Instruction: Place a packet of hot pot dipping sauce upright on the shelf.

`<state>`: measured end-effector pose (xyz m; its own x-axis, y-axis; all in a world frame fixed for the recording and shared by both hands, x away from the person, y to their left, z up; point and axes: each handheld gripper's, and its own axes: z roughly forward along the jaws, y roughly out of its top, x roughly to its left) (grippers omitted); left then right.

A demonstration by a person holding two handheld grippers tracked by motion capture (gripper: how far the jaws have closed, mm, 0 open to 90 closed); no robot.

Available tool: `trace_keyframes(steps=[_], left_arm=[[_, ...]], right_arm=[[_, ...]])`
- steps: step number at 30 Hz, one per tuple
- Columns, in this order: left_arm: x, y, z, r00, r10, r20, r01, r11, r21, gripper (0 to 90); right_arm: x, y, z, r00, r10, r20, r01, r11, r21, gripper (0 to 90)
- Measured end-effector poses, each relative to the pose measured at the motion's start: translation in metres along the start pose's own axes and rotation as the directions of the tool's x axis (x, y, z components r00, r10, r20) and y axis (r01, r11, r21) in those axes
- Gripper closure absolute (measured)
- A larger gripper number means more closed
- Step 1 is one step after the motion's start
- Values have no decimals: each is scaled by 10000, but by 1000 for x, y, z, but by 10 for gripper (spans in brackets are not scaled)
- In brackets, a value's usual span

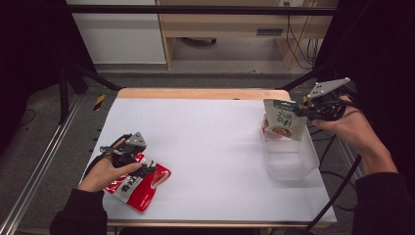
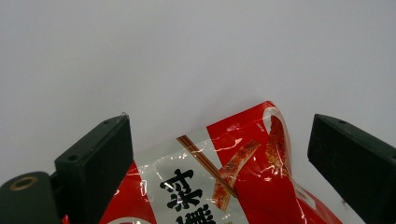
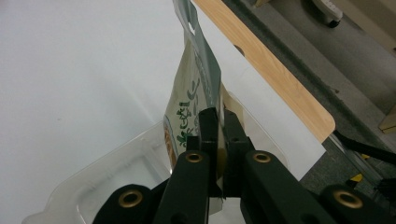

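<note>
The right tool [image 1: 299,108] is clamped on a green pouch [image 1: 285,119], held upright over a clear bin [image 1: 293,159] at the desk's [image 1: 210,142] right edge. The left tool [image 2: 219,158] is spread wide around a red pouch [image 2: 243,177] lying flat, apparently untouched.

1. We see the red packet [image 2: 243,182] cut off by the bottom edge in the left gripper view, its black characters only partly shown.
2. In the high view the person's left hand [image 1: 105,172] covers part of that packet.
3. The green-and-white pouch [image 3: 189,112] hides the far inside of the clear tub [image 3: 112,163].
4. We cannot read the pouch's print in the high view.
</note>
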<state>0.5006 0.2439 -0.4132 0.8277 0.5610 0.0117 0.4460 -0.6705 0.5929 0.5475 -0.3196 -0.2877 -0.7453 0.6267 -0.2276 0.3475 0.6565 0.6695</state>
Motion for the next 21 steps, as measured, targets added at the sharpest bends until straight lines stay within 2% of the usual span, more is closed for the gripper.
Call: trace_keyframes(steps=[4, 14, 21], left_arm=[[0, 0, 0, 10000, -13, -16, 13, 10000, 17, 69], [0, -1, 3, 10000, -55, 54, 55, 10000, 66, 69], [0, -1, 4, 10000, -50, 59, 49, 10000, 85, 69]], right_arm=[[-3, -1, 6, 9998, -28, -174, 29, 10000, 49, 900], [-7, -1, 19, 9995, -205, -242, 208, 9997, 125, 900], [-11, -10, 25, 9996, 14, -267, -18, 9999, -153, 900]])
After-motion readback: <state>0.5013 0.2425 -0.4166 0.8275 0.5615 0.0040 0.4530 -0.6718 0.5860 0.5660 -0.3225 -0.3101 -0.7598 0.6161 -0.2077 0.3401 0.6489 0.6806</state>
